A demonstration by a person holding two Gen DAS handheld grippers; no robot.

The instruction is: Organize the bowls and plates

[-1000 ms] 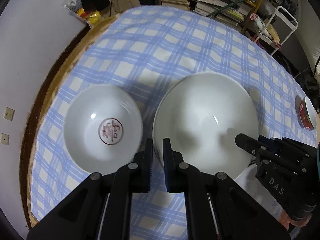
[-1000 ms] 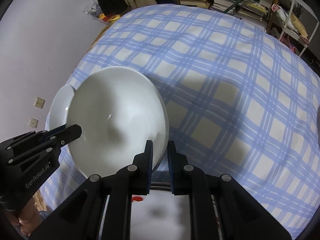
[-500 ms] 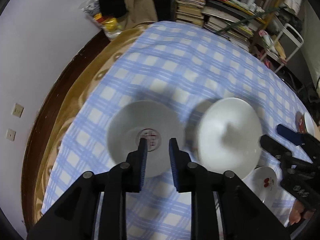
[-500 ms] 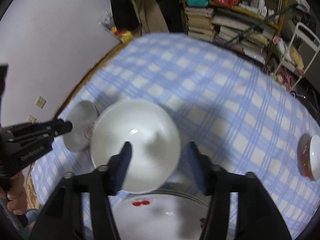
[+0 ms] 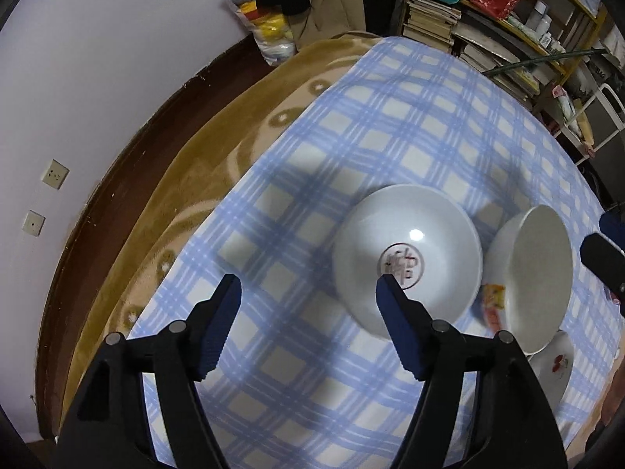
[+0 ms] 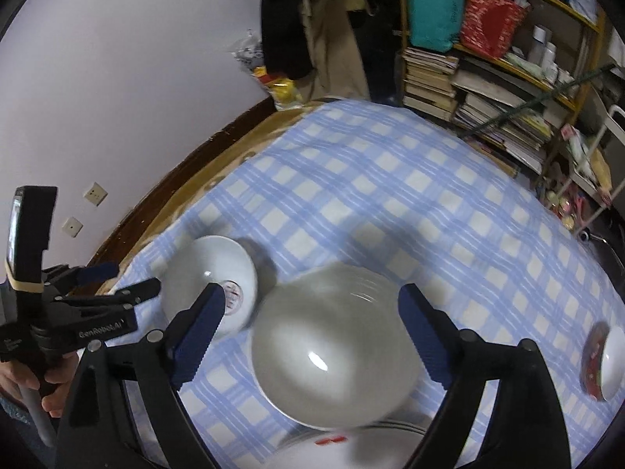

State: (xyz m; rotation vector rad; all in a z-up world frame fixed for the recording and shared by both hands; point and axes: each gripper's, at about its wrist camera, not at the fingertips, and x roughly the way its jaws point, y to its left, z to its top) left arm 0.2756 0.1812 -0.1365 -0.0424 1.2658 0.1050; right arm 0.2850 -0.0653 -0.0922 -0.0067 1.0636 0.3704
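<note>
My left gripper (image 5: 308,285) hangs over the blue checked cloth (image 5: 390,148), its jaws opening with nothing between them. Just right of it sits a white bowl with a red emblem (image 5: 406,262). A large plain white bowl (image 5: 531,277) stands tilted beside it, next to a cherry-patterned plate (image 5: 554,367). In the right wrist view my right gripper (image 6: 312,293) is above the large bowl (image 6: 336,344). Its jaws are opening and stand wide of the rim without touching it. The emblem bowl (image 6: 211,273) lies to the left, near the left gripper (image 6: 134,277).
A red-and-white bowl (image 6: 601,363) sits at the far right of the cloth. A brown blanket (image 5: 218,164) shows along the table's left edge by the wall. Bookshelves (image 6: 488,78) and a plastic bag (image 5: 265,27) stand beyond the table. A hand (image 6: 23,375) holds the left gripper's handle.
Both grippers were shut on the large white bowl's rim; both have let go, opened wide and drawn back. The left one has shifted to the left, the right one has risen.
</note>
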